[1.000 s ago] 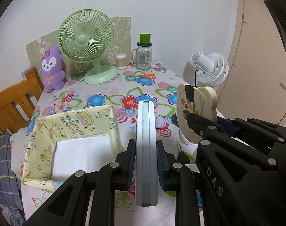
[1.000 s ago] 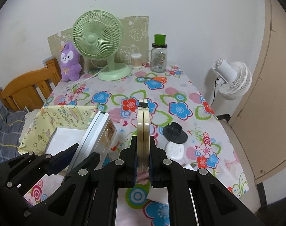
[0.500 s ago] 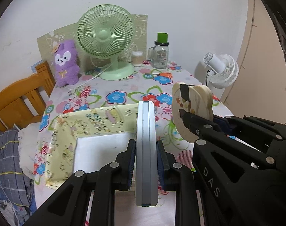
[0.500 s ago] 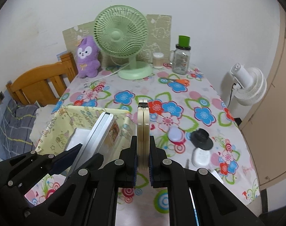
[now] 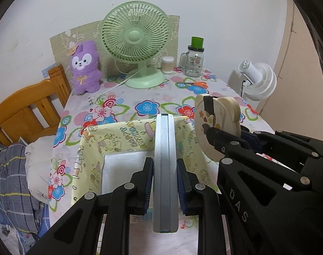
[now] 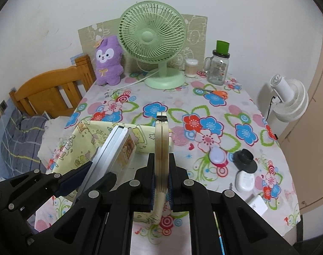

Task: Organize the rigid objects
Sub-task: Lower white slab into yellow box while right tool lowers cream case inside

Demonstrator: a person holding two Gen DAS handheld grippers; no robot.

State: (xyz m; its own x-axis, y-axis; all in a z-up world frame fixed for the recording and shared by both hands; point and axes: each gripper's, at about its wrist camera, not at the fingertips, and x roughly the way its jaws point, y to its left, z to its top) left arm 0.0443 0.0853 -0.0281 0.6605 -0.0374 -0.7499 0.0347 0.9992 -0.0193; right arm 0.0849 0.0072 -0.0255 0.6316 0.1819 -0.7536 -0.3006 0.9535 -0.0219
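Floral tablecloth [image 6: 206, 106] up top, yellow fabric bin [image 5: 127, 133] below, and the left gripper [image 5: 164, 182] is clamped on the grey slim case [image 5: 165, 170] over it, the right gripper [image 6: 161, 182] pinching the cream bear-shaped compact [image 6: 161, 148] just beside: lower each edge-down, upright, clear of the bin's soft wall.

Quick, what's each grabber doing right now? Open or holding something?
Left gripper: shut on the flat silver-grey rectangular case, held on edge.
Right gripper: shut on the round cream bear-shaped compact, held on edge.
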